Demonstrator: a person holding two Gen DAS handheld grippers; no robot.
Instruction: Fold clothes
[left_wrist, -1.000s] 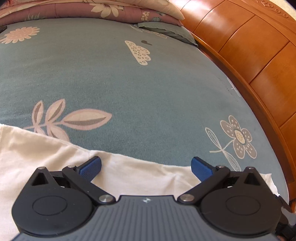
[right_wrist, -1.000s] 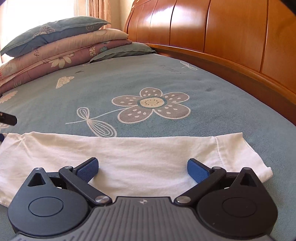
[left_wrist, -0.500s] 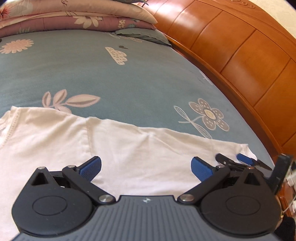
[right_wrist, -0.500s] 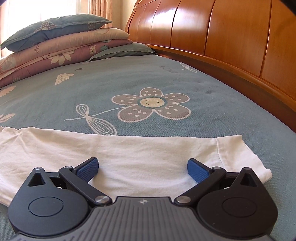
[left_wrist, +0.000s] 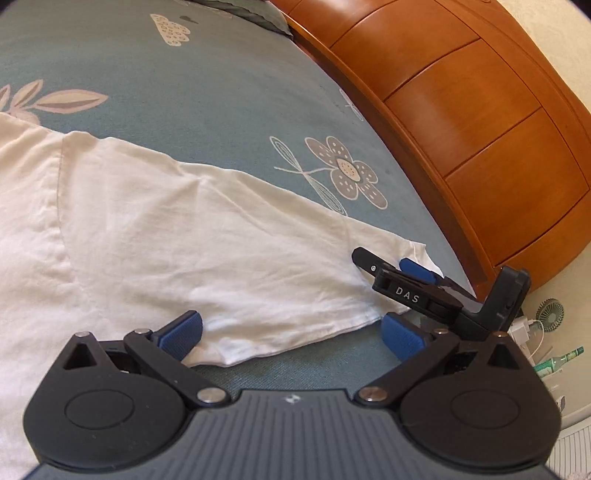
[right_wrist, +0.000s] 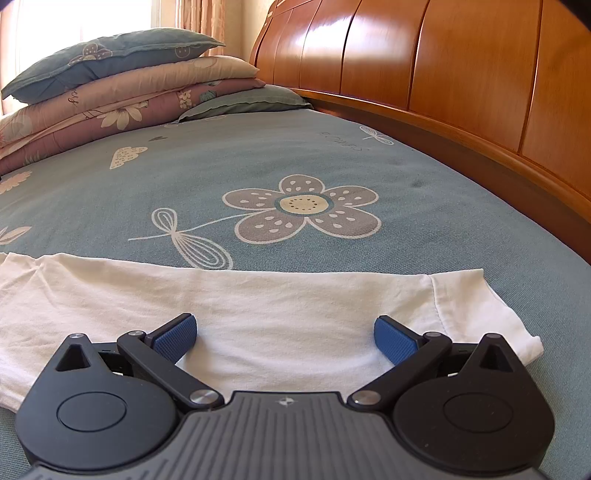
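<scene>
Teal bedsheet (right_wrist: 332, 155), lower frame: white T-shirt (right_wrist: 258, 306) flat; left gripper (left_wrist: 291, 332) and right gripper (right_wrist: 284, 336) both spread wide, empty.

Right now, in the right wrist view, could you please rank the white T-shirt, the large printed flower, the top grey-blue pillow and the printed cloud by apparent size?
1. white T-shirt
2. large printed flower and top grey-blue pillow: too alike to rank; the pillow lies farther away
3. printed cloud

bed: teal sheet (right_wrist: 221, 162), flower/leaf/cloud print | headboard (right_wrist: 461, 74): glossy orange-brown wood panels, right of bed | far end: stacked pillows and folded quilts (right_wrist: 122, 88) | window (right_wrist: 74, 18): bright daylight, curtain alongside | wall (left_wrist: 554, 48): cream | beside bed: small fan (left_wrist: 550, 311), green bottle (left_wrist: 559, 360)
</scene>
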